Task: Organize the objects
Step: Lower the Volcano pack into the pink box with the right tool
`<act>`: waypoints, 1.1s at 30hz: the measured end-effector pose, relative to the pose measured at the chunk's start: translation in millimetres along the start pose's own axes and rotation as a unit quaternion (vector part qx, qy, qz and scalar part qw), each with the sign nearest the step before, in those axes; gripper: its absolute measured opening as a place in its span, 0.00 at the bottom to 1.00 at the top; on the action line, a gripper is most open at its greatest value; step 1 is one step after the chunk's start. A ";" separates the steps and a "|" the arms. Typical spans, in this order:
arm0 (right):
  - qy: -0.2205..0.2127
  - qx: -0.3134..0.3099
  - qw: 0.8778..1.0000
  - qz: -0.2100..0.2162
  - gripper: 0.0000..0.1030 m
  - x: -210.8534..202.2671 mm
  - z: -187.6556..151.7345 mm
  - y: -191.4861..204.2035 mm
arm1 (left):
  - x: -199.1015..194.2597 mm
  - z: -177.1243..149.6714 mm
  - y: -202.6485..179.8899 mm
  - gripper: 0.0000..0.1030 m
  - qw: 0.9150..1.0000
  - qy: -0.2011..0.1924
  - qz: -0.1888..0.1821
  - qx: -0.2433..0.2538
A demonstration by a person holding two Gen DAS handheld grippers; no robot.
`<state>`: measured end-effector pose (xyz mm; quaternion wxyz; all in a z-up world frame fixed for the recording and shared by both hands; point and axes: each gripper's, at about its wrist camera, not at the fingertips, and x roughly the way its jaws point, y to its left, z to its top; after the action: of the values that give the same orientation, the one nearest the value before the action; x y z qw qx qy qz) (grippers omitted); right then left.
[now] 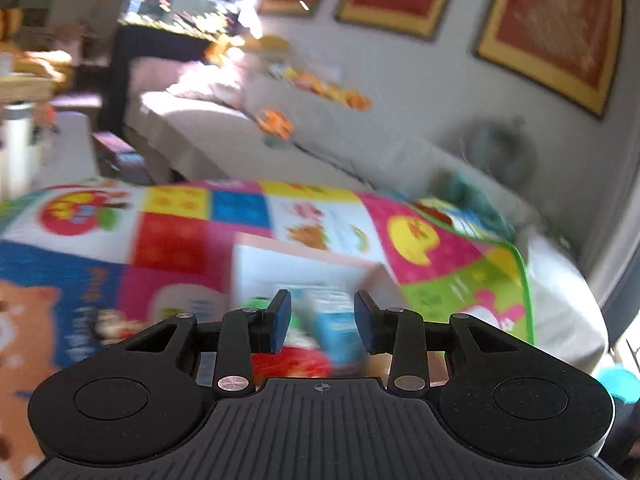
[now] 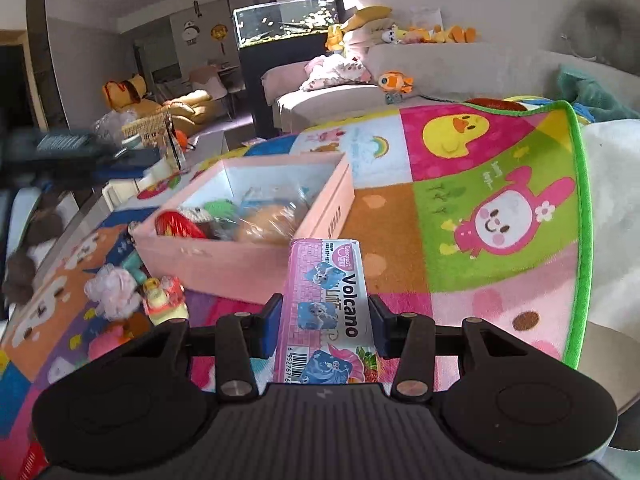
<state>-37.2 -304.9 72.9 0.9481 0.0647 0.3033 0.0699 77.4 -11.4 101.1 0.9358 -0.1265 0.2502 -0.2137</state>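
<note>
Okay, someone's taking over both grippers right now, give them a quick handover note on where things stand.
Right gripper: jaws shut on the pink Volcano pack, short of the pink box.
Left gripper: jaws open, empty, above the box's contents; view blurred.
Done: box already holds a bagged bun, a red item and others.
Left: drop the pack in, then collect the loose toys on the play mat beside the box.
</note>
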 end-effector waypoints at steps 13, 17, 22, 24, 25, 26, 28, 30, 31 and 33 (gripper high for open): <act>0.016 0.084 0.995 0.048 0.42 85.4 100.8 54.2 | -72.3 -86.8 87.2 0.37 0.995 -0.039 0.019 -0.094; 0.046 0.065 0.996 0.030 0.43 132.8 102.3 80.6 | -75.0 -98.9 104.9 0.37 0.991 -0.060 0.006 -0.123; 0.046 0.009 0.999 0.002 0.43 135.4 96.0 99.3 | -82.3 -102.6 123.7 0.37 0.982 -0.081 -0.018 -0.170; 0.047 -0.016 0.999 0.000 0.41 135.3 97.3 106.5 | -81.9 -103.8 125.2 0.37 0.981 -0.077 -0.025 -0.176; 0.049 -0.028 0.998 -0.004 0.39 138.3 97.7 111.8 | -80.9 -104.0 125.3 0.37 0.981 -0.073 -0.032 -0.177; 0.050 -0.034 0.998 -0.007 0.36 141.5 98.5 115.2 | -80.4 -104.1 124.2 0.37 0.981 -0.070 -0.036 -0.176; 0.053 -0.036 0.998 -0.010 0.36 151.5 100.1 120.9 | -80.5 -104.7 121.9 0.37 0.982 -0.069 -0.039 -0.171; 0.056 -0.046 0.997 -0.021 0.36 164.9 99.3 124.2 | -80.9 -105.0 120.2 0.37 0.983 -0.070 -0.037 -0.164; 0.060 -0.056 0.996 -0.033 0.36 171.8 99.0 126.3 | -80.8 -105.3 119.2 0.37 0.984 -0.070 -0.035 -0.161; 0.082 -0.051 0.995 -0.030 0.37 178.9 96.9 123.1 | -80.6 -106.4 117.5 0.37 0.985 -0.069 -0.032 -0.157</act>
<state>152.2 -161.1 70.2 0.9237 0.0013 0.3781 0.0623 -1.7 115.1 4.5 0.9120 -0.2943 0.2113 -0.1923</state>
